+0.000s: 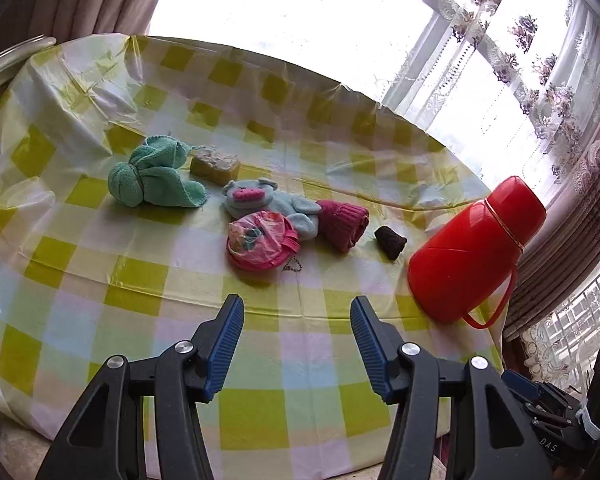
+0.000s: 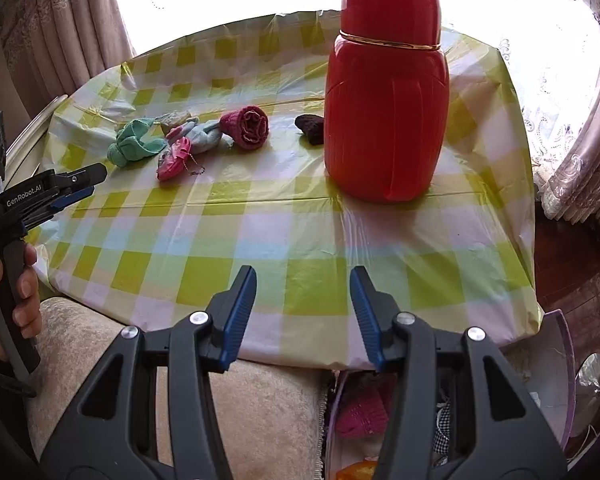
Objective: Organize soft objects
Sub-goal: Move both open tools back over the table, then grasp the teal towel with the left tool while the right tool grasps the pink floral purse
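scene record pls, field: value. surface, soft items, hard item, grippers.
surface: table under a green-checked plastic cloth
soft items: green towel bundle, blue plush toy, pink round pouch, rolled pink knit, small dark knit piece
other: yellowish sponge block behind the towel
hard item: red thermos jug, upright at the right end of the row
left gripper: open, empty, over the near cloth
right gripper: open, empty, at the near table edge
below table edge: container with more fabric items, contents unclear
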The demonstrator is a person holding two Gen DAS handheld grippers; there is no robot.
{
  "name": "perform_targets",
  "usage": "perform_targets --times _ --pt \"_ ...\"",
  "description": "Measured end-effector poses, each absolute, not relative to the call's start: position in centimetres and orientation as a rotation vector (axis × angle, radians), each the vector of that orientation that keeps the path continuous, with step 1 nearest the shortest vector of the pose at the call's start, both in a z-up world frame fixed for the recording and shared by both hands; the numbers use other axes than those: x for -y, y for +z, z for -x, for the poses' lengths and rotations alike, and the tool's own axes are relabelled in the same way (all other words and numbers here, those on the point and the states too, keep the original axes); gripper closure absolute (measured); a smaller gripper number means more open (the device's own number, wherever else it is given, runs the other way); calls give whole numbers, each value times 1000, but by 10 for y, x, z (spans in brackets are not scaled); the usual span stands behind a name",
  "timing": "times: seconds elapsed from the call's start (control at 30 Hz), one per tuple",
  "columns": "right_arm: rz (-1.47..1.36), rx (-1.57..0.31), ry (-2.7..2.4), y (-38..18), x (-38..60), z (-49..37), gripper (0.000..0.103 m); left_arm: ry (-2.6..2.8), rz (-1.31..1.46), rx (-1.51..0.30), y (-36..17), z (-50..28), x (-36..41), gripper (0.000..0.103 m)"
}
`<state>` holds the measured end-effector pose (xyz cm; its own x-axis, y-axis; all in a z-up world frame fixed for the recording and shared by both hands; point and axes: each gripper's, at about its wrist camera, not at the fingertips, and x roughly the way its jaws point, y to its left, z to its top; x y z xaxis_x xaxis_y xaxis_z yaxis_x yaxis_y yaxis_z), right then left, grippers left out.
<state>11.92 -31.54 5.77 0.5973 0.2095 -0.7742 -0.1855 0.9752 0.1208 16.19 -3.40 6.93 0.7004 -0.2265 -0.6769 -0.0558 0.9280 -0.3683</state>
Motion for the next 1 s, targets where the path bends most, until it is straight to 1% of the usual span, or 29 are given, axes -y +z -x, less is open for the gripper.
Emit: perform_targets --times 0.43,0.5,0.57,0.63,0.7,0.77,0.93,1.0 --pt "-96 -882 254 69 229 -211 49 40 461 -716 79 -213 -50 46" --pt "-81 -862 251 72 210 -223 40 55 470 -704 82 -220 -61 46" --pt "-72 -841 247 73 192 -232 26 70 481 -694 84 -229 -73 42" --pt "-59 -825 237 70 174 -240 19 81 487 -691 85 -237 -84 40" --pt "-33 -835 240 62 155 -247 18 93 488 -690 84 -246 -92 40" --pt "-8 -838 226 53 140 -252 18 96 487 -699 80 -255 -99 34" --pt "59 -832 144 36 111 -259 18 86 449 -752 60 -282 -107 27" --pt "97 -821 117 29 100 -262 16 79 440 -773 51 -293 -109 26"
